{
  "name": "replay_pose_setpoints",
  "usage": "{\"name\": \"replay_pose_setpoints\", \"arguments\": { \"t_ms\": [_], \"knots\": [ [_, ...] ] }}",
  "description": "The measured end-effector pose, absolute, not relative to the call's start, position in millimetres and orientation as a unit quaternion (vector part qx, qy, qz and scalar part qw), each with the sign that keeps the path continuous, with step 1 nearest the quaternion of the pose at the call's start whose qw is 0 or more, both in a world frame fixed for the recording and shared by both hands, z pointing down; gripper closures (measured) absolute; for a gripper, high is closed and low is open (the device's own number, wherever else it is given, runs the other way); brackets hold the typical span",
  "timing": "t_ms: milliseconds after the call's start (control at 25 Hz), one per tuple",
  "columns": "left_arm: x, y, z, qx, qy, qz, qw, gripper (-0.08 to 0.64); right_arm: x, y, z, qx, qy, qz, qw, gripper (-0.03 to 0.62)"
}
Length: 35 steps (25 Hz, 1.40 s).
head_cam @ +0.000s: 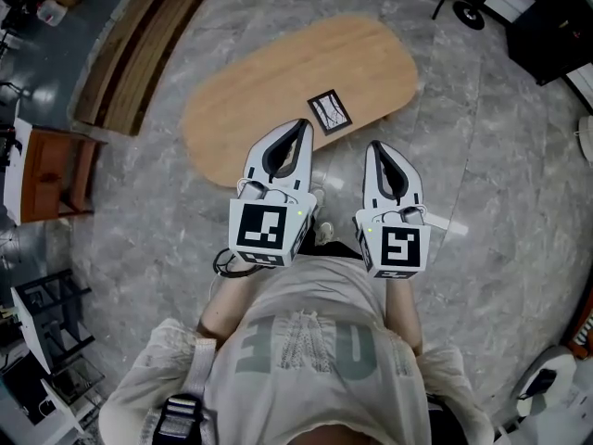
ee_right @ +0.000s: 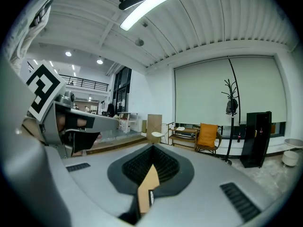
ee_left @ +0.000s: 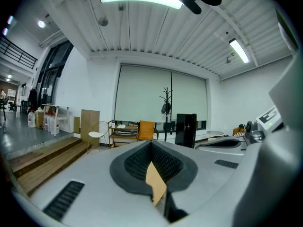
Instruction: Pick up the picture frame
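Note:
The picture frame (head_cam: 330, 111), small with a black border and a white picture of dark lines, lies flat near the closer edge of an oval wooden table (head_cam: 278, 72). My left gripper (head_cam: 305, 123) is just short of the table's edge, its tips below and left of the frame, jaws closed together on nothing. My right gripper (head_cam: 373, 145) is held beside it over the marble floor, also shut and empty. In the left gripper view the left gripper (ee_left: 151, 143) points nearly level across the room, and so does the right gripper (ee_right: 152, 146) in the right gripper view. Neither gripper view shows the frame.
Wooden steps (head_cam: 139, 54) run along the upper left and a brown cabinet (head_cam: 51, 174) stands at the left. A black rack (head_cam: 46, 313) is at the lower left and dark furniture (head_cam: 556, 17) at the upper right. An orange chair (ee_left: 147, 129) and coat stand (ee_left: 166, 108) stand by the far wall.

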<state>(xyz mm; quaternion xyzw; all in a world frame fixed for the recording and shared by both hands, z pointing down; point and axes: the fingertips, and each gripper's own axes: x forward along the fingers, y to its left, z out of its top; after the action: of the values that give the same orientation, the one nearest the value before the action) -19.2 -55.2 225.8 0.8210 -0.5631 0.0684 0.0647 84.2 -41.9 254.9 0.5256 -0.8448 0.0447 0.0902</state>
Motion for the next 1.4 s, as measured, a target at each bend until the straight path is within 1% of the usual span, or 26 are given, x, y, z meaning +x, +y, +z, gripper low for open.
{"name": "replay_pose_setpoints", "arguments": {
  "t_ms": [240,600,1040,1240,1280,1320,1400],
  "knots": [
    [-27,-70,218,0.826,-0.559,0.057,0.054,0.551,79,-54,254,0.534,-0.839,0.081,0.060,0.588],
    [-35,-88,203,0.827,-0.558,0.050,0.034,0.551,71,-73,245,0.539,-0.838,0.082,0.042,0.588],
    [-46,-118,217,0.831,-0.552,0.053,0.043,0.551,63,-102,250,0.537,-0.839,0.082,0.035,0.588],
    [-48,-150,240,0.828,-0.555,0.058,0.051,0.551,58,-136,264,0.497,-0.863,0.074,0.047,0.580],
    [-50,-156,248,0.826,-0.558,0.058,0.056,0.551,57,-143,270,0.490,-0.867,0.071,0.051,0.576],
    [-51,-163,258,0.824,-0.560,0.058,0.060,0.551,56,-149,277,0.483,-0.871,0.069,0.053,0.553],
    [-53,-176,282,0.823,-0.561,0.060,0.062,0.551,52,-163,297,0.472,-0.877,0.064,0.057,0.481]
  ]
}}
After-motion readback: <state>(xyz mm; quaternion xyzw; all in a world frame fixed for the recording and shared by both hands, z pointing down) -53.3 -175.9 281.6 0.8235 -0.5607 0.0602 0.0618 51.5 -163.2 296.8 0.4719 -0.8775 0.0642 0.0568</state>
